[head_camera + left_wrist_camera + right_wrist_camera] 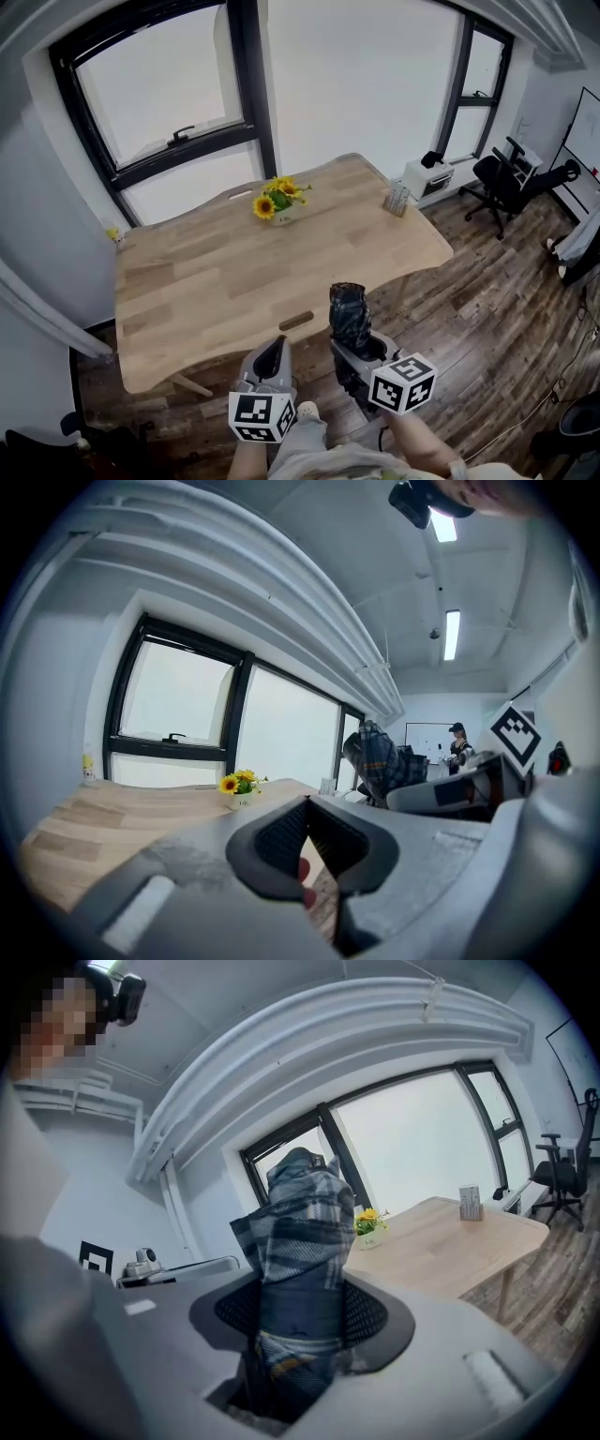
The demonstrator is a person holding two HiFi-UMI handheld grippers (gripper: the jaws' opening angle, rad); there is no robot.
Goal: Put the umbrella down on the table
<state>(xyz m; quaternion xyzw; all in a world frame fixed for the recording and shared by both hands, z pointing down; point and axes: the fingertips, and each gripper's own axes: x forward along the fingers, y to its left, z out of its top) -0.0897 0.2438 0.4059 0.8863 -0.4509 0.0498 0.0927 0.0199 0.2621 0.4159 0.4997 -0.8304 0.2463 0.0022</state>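
Observation:
A folded plaid umbrella (349, 314) stands upright in my right gripper (359, 349), which is shut on its lower part. In the right gripper view the umbrella (300, 1241) fills the gap between the mesh pads (367, 1314) and hides the middle of the scene. My left gripper (273, 354) is beside it on the left, its jaws together at the tips with nothing in them (307, 808). Both grippers hover over the floor just short of the near edge of the wooden table (225, 272). The umbrella (380, 761) also shows at the right of the left gripper view.
A pot of sunflowers (277, 202) stands at the table's far side, a small box (397, 199) at its far right corner, and a small dark strip (296, 321) near the front edge. An office chair (506, 183) and a white device (427, 175) are to the right.

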